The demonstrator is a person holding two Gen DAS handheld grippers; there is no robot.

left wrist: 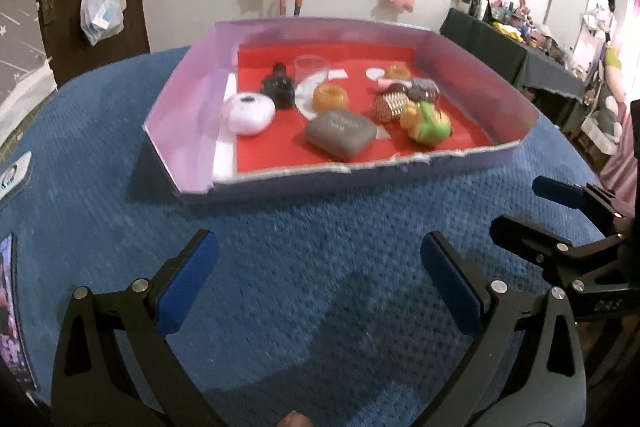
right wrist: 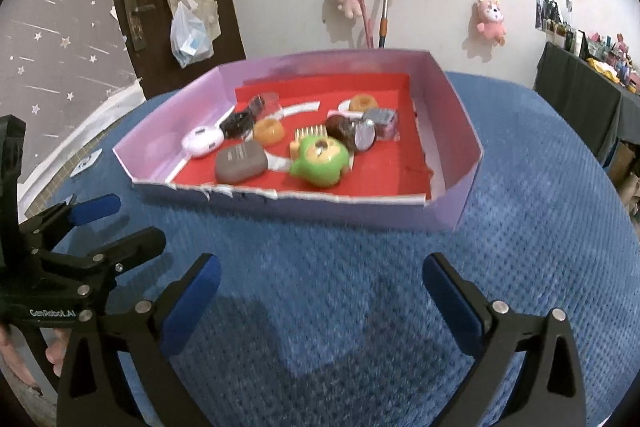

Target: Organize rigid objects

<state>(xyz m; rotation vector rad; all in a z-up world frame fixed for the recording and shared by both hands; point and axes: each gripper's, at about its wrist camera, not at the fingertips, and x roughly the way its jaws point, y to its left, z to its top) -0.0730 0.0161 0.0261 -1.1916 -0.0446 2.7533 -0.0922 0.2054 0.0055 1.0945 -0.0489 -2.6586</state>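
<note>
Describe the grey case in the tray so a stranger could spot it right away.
Find the purple tray with a red floor on the blue tablecloth. Near its front edge lies the grey case, a flat rounded rectangle between a white oval case and a green toy; nothing else inside is grey.

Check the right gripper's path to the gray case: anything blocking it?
Only the tray's torn front wall stands between the right gripper and the gray case, which lies just behind it. The blue cloth between is bare; jaws open.

matt paper box (left wrist: pixel 192 99), nubbly blue cloth (left wrist: pixel 320 247)
</note>
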